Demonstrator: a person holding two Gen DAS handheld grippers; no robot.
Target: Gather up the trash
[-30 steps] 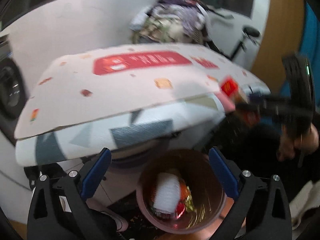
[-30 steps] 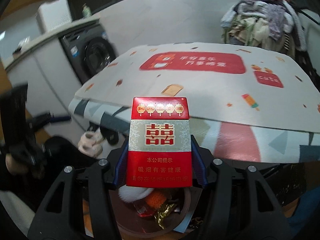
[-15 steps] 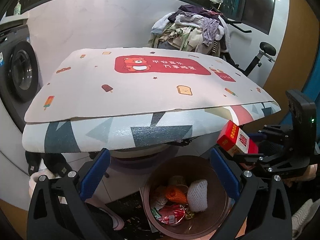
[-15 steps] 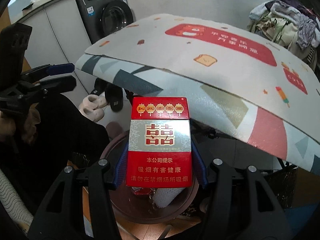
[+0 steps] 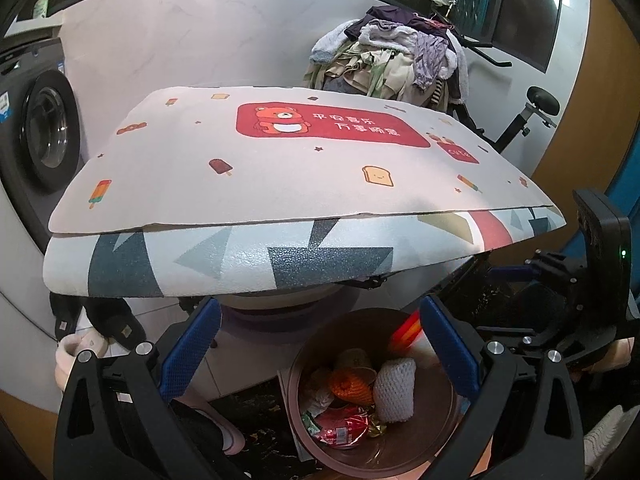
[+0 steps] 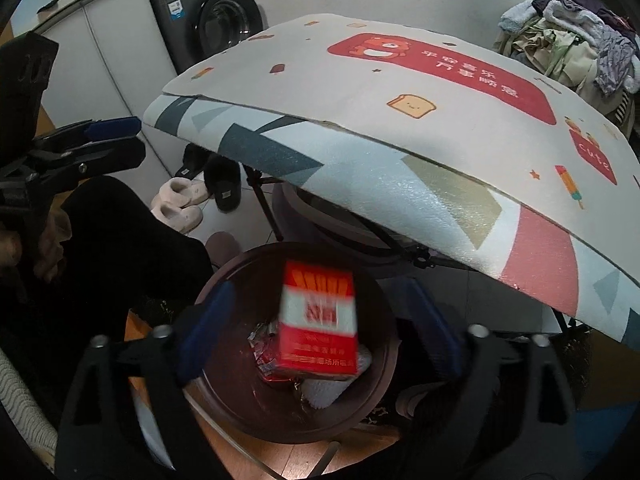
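Opening wide directly above the bin [image 6: 224, 412], the right gripper [image 6: 316, 332] has its blue pads clear of the red cigarette pack [image 6: 318, 320], which sits blurred between them, touching neither and apparently dropping toward the bin's mouth. The placement is judged deliberate: releasing straight over the bin lets the pack fall among the trash already there, a white foam net sleeve [image 5: 394, 390], an orange net [image 5: 352, 388] and red wrappers [image 5: 340, 432]. The left gripper [image 5: 316, 344] hangs over the same bin from the opposite side, its jaws spread wide with nothing between them, seemingly idle while the other unloads. Just behind the bin and overhanging it stands a table [image 5: 240, 264] covered by a geometric-print foam mat, topped with a pale mat bearing a red bear banner; no trash is seen on it. Slippers [image 6: 180, 204] lie on the floor beside the bin. Farther beyond the bin are a washing machine [image 6: 216, 20] and a heap of laundry [image 5: 392, 60].
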